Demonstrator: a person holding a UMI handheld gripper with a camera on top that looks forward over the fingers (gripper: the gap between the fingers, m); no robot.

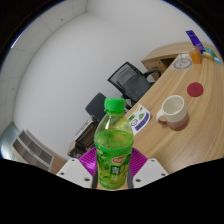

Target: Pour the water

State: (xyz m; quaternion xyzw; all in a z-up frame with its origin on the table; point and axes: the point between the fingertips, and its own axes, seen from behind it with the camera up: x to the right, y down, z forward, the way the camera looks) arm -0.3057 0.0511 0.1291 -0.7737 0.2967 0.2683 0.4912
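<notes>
A green plastic bottle (114, 140) with a green cap and a green label stands upright between my gripper's (112, 170) fingers, lifted in front of the wooden table (190, 135). Both purple pads (87, 161) press against its sides, so the gripper is shut on the bottle. A white mug (173, 110) with a round open mouth stands on the table beyond the bottle, to its right. The bottle's base is hidden below the fingers.
A small red and white round thing (194, 89) lies past the mug. A purple and white card (141, 116) sits on the table's near edge. A black office chair (122, 78) stands behind the table, and blue boxes (196, 42) lie at the far end.
</notes>
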